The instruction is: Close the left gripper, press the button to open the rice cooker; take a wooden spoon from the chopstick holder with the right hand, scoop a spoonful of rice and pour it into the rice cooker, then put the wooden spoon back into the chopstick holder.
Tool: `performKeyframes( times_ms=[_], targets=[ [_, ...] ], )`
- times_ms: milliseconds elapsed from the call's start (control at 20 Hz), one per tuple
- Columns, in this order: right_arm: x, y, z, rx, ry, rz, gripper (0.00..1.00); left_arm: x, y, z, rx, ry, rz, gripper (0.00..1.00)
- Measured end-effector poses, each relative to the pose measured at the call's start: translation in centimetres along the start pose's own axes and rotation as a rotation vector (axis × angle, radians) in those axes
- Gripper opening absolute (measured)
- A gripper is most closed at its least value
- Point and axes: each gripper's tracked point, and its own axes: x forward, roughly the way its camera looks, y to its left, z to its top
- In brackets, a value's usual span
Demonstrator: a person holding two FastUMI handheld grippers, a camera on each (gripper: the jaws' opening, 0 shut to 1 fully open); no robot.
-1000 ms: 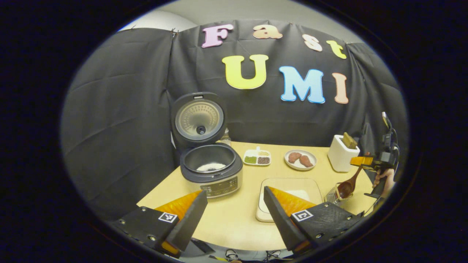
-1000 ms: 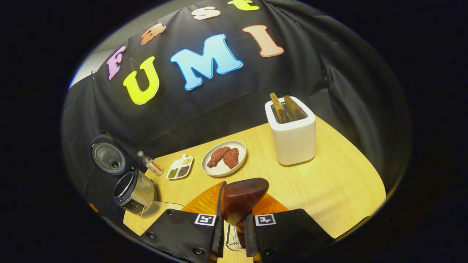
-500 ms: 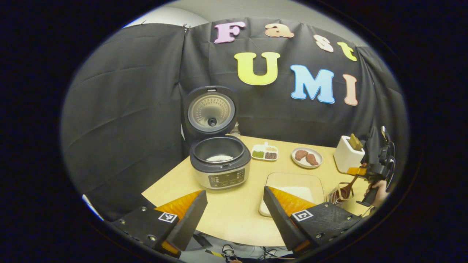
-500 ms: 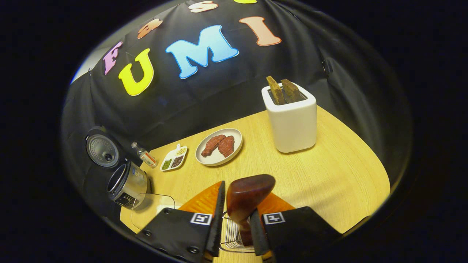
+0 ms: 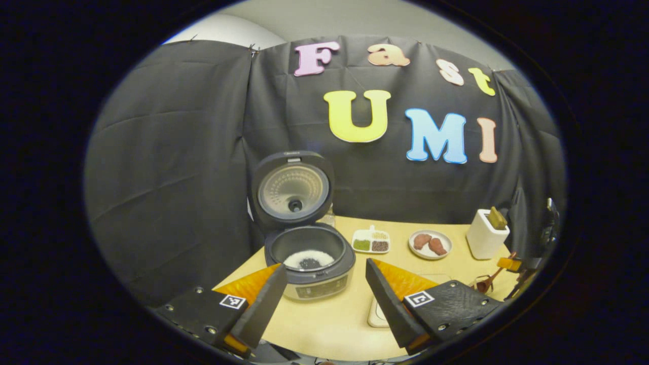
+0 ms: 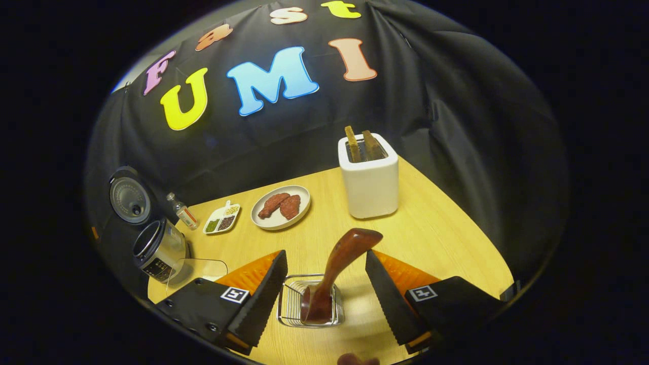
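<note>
Wooden spoon point(image 6: 334, 274) sits bowl-down in the wire chopstick holder point(image 6: 293, 305), handle leaning up between the right gripper point(image 6: 324, 296) fingers, which are spread wide and not touching it. Past that on the table point(image 6: 446, 238): a white toaster point(image 6: 369, 183) and a plate of meat point(image 6: 280, 208). Left gripper point(image 5: 324, 299) hangs open too, with the rice cooker point(image 5: 310, 256) just ahead, lid up, rice visible in the pot.
</note>
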Motion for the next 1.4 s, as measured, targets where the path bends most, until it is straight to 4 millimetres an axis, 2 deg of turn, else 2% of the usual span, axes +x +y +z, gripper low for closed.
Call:
performKeyframes(
  times_ms=[150,250,400,600,650,700,750,800,900,1050,1100,1200,1250,1300,1400],
  targets=[
    [-2.6,-1.2,-0.7,-0.009,-0.006,-0.069,0.98,2.6,2.4,3.3,0.008,-0.049,-0.006,0.97],
    [-4.2,-1.2,-1.3,-0.021,-0.009,-0.118,0.98,4.6,4.0,5.5,0.006,-0.068,-0.005,0.99],
    [-6.8,0.3,-2.2,-0.008,-0.020,-0.156,0.98,8.3,7.1,9.3,0.079,-0.107,0.040,0.98],
    [-9.4,3.0,-3.1,-0.040,-0.028,-0.196,0.98,12.8,8.4,15.4,0.046,-0.175,-0.014,0.97],
    [-10.1,3.7,-3.1,-0.060,-0.037,-0.209,0.98,14.3,8.5,16.0,0.036,-0.179,-0.030,0.97],
    [-10.8,4.5,-3.2,-0.079,-0.049,-0.218,0.98,16.0,8.9,16.5,0.035,-0.173,-0.038,0.99],
    [-11.4,5.4,-3.2,-0.093,-0.061,-0.227,0.98,17.7,9.4,16.8,0.039,-0.165,-0.037,0.95],
    [-12.0,6.2,-3.3,-0.104,-0.073,-0.233,0.98,19.4,9.8,17.2,0.041,-0.169,-0.041,0.99],
    [-13.0,7.7,-3.8,-0.129,-0.089,-0.242,0.98,22.1,9.8,18.5,0.041,-0.185,-0.064,0.97],
    [-14.3,9.3,-4.7,-0.131,-0.098,-0.261,0.99,26.2,9.3,19.0,0.036,-0.173,-0.095,0.99],
    [-14.8,9.7,-5.0,-0.120,-0.103,-0.266,0.94,27.5,9.1,18.9,0.027,-0.166,-0.101,0.99],
    [-15.4,10.0,-5.4,-0.094,-0.112,-0.280,0.94,29.4,9.2,18.7,0.012,-0.148,-0.092,0.97],
    [-15.6,10.1,-5.6,-0.079,-0.116,-0.283,0.99,30.2,9.2,18.4,0.004,-0.128,-0.084,0.98],
    [-15.7,10.1,-5.8,-0.064,-0.117,-0.284,0.99,30.8,9.0,17.8,-0.001,-0.102,-0.087,0.96],
    [-15.6,9.6,-5.8,-0.052,-0.124,-0.290,0.99,31.0,8.9,17.1,-0.018,-0.084,-0.071,0.99]
  ],
)
